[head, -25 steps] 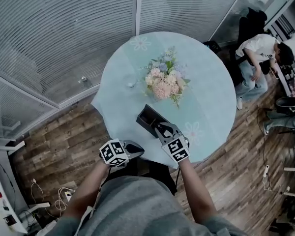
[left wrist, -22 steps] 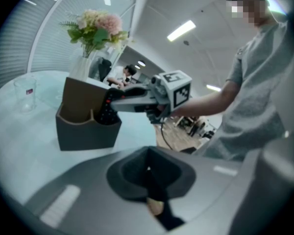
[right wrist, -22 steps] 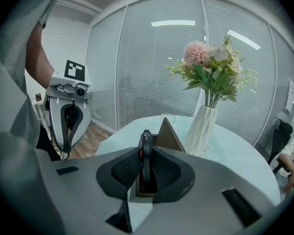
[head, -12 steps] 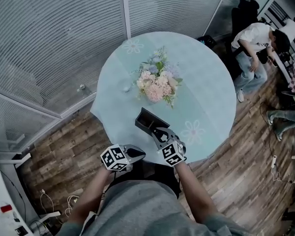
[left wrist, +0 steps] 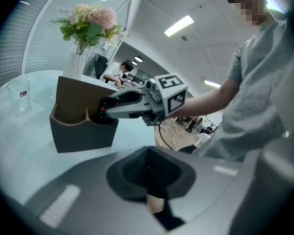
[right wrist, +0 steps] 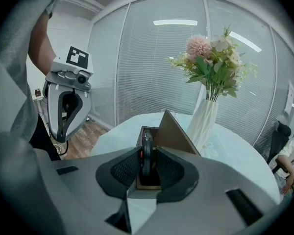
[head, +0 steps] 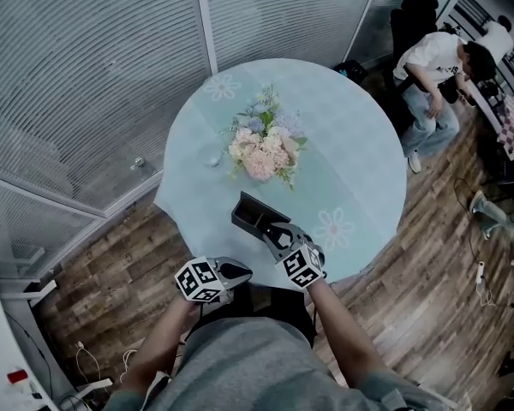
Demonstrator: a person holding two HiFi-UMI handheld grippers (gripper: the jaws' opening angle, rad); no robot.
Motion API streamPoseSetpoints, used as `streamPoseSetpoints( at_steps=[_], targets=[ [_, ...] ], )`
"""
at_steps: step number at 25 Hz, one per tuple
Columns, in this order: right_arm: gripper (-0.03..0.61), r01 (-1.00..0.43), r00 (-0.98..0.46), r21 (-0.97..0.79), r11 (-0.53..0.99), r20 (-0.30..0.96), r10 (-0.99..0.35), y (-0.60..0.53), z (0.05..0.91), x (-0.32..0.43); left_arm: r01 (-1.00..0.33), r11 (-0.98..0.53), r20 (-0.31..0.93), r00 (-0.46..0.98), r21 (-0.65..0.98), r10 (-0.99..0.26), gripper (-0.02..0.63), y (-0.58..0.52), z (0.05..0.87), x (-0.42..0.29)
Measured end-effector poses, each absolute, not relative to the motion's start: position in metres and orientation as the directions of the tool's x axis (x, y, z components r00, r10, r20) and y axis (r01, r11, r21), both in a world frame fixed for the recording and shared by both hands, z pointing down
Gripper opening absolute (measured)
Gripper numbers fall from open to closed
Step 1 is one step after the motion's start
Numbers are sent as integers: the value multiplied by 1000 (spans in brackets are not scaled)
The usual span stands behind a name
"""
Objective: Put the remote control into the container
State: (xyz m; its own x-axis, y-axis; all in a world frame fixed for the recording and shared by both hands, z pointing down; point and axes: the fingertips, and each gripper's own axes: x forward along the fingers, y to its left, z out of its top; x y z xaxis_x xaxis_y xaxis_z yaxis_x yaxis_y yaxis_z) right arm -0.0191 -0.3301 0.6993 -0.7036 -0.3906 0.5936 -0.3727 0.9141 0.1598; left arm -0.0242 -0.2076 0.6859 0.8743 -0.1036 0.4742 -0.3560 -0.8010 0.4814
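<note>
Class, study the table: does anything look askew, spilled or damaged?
Nothing stands out. The flower vase, glass and container stand upright, nothing is spilled, and the right gripper holds the remote control at the container's opening.

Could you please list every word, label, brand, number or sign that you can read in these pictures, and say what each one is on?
No words, brands or numbers are readable anywhere.
On the left claw's cube: black-and-white square patterns only, no letters.
On the right claw's cube: the same.
On the glass: a small mark, too blurred to read.
On the remote control: nothing legible.
</note>
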Motion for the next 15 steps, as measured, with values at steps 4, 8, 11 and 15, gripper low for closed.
streamPoseSetpoints(
  at_steps=[4, 8, 11, 15],
  targets=[
    [90, -368, -710, 158, 916, 589, -386, -329, 696, -16, -351, -808, 472, 875, 473, -104, 0, -209, 684, -21],
    [142, -360, -720, 153, 920, 582, -378, -324, 694, -15, -349, -812, 475, 874, 467, -103, 0, -209, 683, -20],
    [158, -352, -725, 154, 923, 579, -373, -318, 692, -14, -350, -813, 477, 873, 464, -104, -2, -207, 682, -19],
    [186, -372, -713, 175, 912, 574, -401, -307, 688, -5, -358, -813, 477, 871, 459, -114, 0, -207, 683, -21]
  ],
)
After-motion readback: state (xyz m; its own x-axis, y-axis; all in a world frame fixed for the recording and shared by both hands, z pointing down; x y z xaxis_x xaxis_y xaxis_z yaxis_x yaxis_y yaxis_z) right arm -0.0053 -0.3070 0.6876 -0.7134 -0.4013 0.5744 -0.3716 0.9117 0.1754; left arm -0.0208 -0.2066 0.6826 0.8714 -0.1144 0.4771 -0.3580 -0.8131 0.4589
